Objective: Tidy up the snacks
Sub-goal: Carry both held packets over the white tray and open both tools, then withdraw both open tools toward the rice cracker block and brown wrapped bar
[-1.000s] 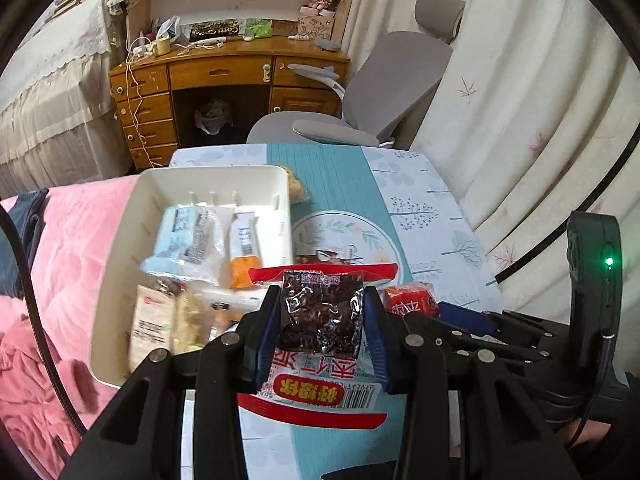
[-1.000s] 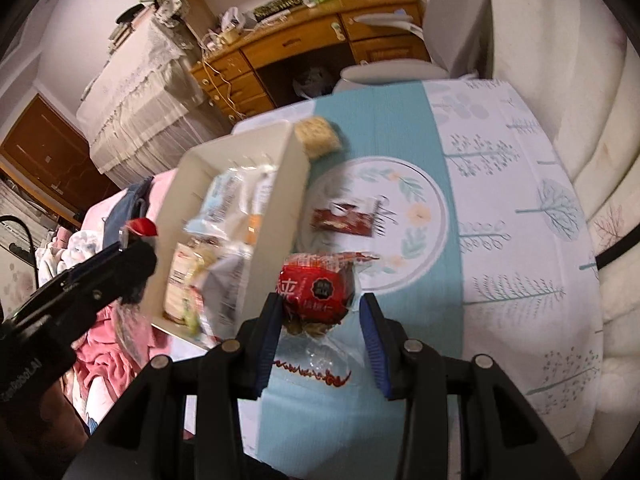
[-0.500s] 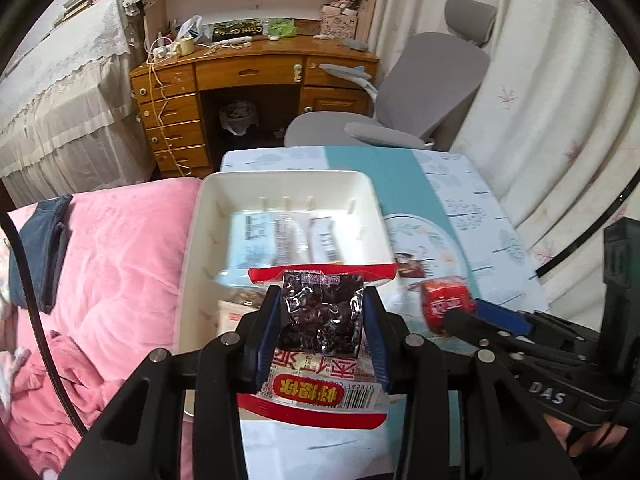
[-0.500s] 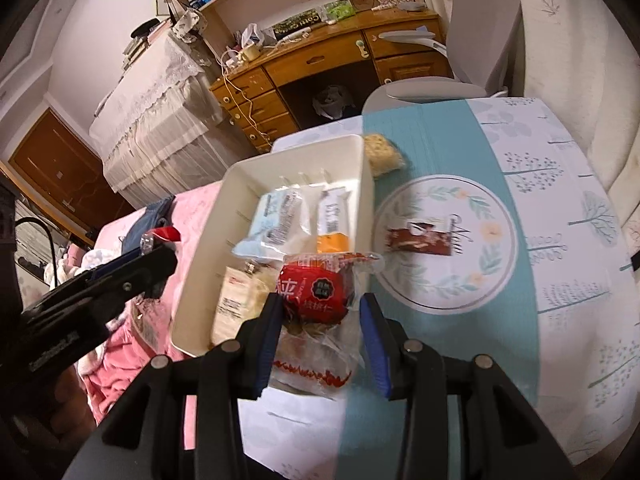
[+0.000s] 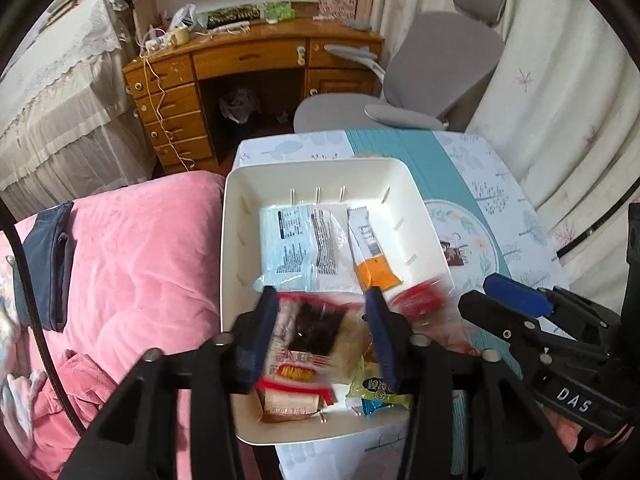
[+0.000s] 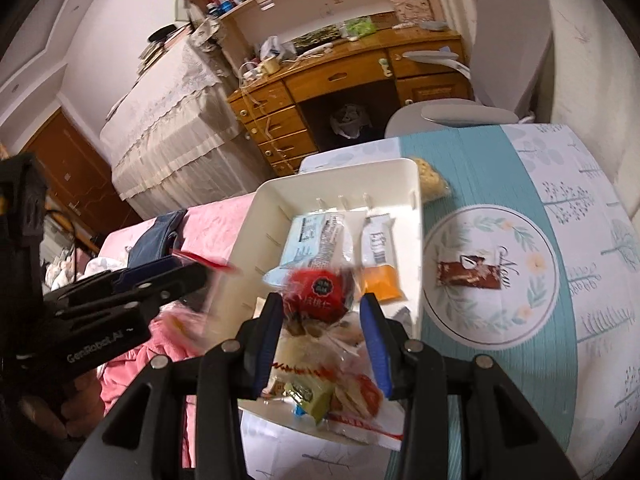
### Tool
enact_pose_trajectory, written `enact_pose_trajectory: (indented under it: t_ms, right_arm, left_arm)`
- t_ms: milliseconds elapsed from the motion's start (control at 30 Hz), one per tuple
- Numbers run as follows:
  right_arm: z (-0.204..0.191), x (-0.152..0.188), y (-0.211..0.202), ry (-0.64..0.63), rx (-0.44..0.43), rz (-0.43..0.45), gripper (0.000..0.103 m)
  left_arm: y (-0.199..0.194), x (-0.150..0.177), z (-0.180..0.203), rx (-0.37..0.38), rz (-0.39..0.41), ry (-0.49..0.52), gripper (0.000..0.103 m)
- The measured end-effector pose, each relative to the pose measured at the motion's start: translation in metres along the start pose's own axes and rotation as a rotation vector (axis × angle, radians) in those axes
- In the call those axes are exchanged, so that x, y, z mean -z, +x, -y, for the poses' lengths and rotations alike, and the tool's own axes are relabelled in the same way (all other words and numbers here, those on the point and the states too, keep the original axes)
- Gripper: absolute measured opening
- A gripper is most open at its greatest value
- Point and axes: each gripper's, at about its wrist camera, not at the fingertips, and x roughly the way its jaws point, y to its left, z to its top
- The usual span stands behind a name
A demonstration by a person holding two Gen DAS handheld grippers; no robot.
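My left gripper (image 5: 322, 320) hangs over the near half of the white bin (image 5: 320, 164). Its jaws are opening, and the blurred red-and-white packet of dark dried fruit (image 5: 308, 340) sits tilted and loose between them. My right gripper (image 6: 320, 316) is shut on a clear bag with a red label (image 6: 316, 292), above the bin's (image 6: 340, 168) near right part. Each gripper shows in the other's view: the right gripper (image 5: 476, 296) at the right, the left gripper (image 6: 196, 276) at the left. Inside the bin lie a light-blue packet (image 5: 284, 248), an orange-and-white stick (image 5: 372, 252) and a green packet (image 5: 380, 390).
A brown bar (image 6: 468, 276) lies on the tablecloth's round motif, and a pale noodle cake (image 6: 430, 180) rests past the bin's far right corner. A pink blanket (image 5: 140, 260) borders the bin on the left. A grey chair (image 5: 420, 80) and a wooden desk (image 5: 248, 56) stand beyond the table.
Both grippers have carried their packets leftward from the table to over the bin. The left jaws have spread, and the dark fruit packet has tilted and slipped lower.
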Motion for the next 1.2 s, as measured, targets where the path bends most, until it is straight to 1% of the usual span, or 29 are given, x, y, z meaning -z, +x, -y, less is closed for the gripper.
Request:
enact_pose_trajectory:
  t_ms: [33, 67, 100, 167, 233, 300, 433, 567, 633, 700, 867, 1033, 1133, 1200]
  right_arm:
    - [-0.002, -0.001, 0.001, -0.014, 0.007, -0.004, 0.042]
    - [-0.002, -0.001, 0.002, -0.025, 0.026, -0.007, 0.047]
    - [-0.002, -0.002, 0.003, -0.032, 0.043, -0.007, 0.051]
    - [0.0, -0.001, 0.001, -0.041, 0.056, 0.003, 0.053]
    - [0.004, 0.001, -0.002, -0.054, 0.08, 0.008, 0.058]
    - [0.008, 0.003, -0.005, -0.074, 0.108, 0.012, 0.066]
    - [0.024, 0.009, -0.009, -0.126, 0.164, 0.003, 0.066]
    - [0.037, 0.014, -0.012, -0.185, 0.214, 0.006, 0.067]
    - [0.043, 0.015, -0.012, -0.222, 0.235, 0.008, 0.067]
    - [0.051, 0.013, -0.01, -0.269, 0.251, 0.009, 0.071]
    - [0.068, 0.007, -0.004, -0.355, 0.247, 0.017, 0.073]
    - [0.08, 0.0, 0.012, -0.447, 0.238, 0.007, 0.074]
    - [0.087, -0.002, 0.026, -0.496, 0.228, -0.003, 0.074]
    - [0.092, -0.004, 0.036, -0.517, 0.216, -0.014, 0.074]
  left_arm:
    - [0.001, -0.002, 0.0, 0.001, -0.006, 0.003, 0.059]
    - [0.002, -0.006, 0.001, 0.006, -0.015, 0.009, 0.063]
    - [0.002, -0.009, 0.003, 0.014, -0.02, 0.017, 0.064]
    - [0.004, -0.016, 0.006, 0.03, -0.036, 0.035, 0.068]
    - [0.006, -0.023, 0.009, 0.045, -0.05, 0.051, 0.072]
    - [0.008, -0.034, 0.015, 0.065, -0.065, 0.082, 0.074]
    - [0.011, -0.057, 0.031, 0.091, -0.08, 0.153, 0.075]
    - [0.016, -0.079, 0.048, 0.112, -0.089, 0.2, 0.079]
    - [0.021, -0.091, 0.058, 0.122, -0.103, 0.225, 0.08]
    - [0.028, -0.104, 0.068, 0.133, -0.126, 0.263, 0.08]
    - [0.05, -0.135, 0.089, 0.134, -0.177, 0.341, 0.08]
    - [0.085, -0.165, 0.101, 0.127, -0.252, 0.352, 0.081]
    - [0.108, -0.177, 0.107, 0.133, -0.295, 0.354, 0.086]
    - [0.123, -0.184, 0.112, 0.132, -0.315, 0.371, 0.088]
